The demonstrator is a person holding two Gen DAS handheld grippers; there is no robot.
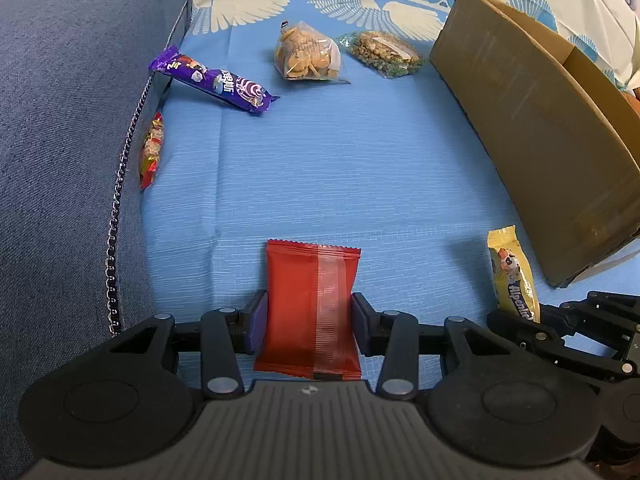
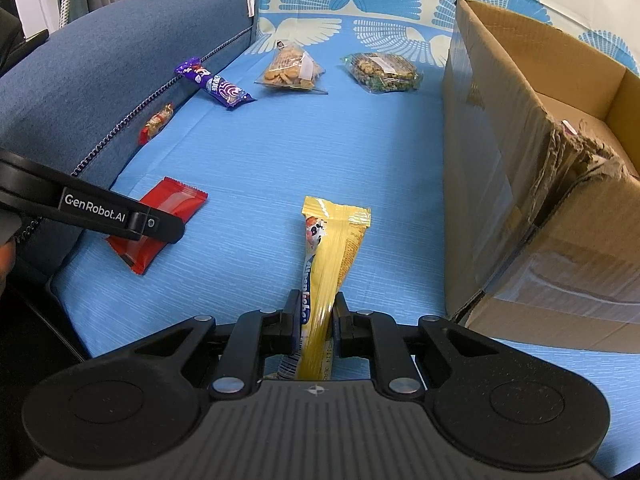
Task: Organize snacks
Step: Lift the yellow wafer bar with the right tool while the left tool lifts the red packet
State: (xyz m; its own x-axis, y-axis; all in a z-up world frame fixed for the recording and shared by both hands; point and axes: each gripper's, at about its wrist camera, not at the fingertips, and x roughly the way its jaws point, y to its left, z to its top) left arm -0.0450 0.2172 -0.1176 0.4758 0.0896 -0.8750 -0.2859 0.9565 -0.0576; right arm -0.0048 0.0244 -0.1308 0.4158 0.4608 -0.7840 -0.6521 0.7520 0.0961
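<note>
While both claws gripped a snack on the blue bedsheet [image 1: 340, 168], the step in hand looked like lifting each into the cardboard box [image 2: 540, 184] at the right. The left claw [image 1: 308, 320] was closed on the red packet [image 1: 310, 304] at its sides; the right claw [image 2: 316, 320] was pinched narrow on the yellow Alpenliebe stick [image 2: 334, 248] near its lower end — a long overhang. Best done, I judged, by raising both straight up first, clearing the box's torn near wall before releasing — the stick may droop or swing.
</note>
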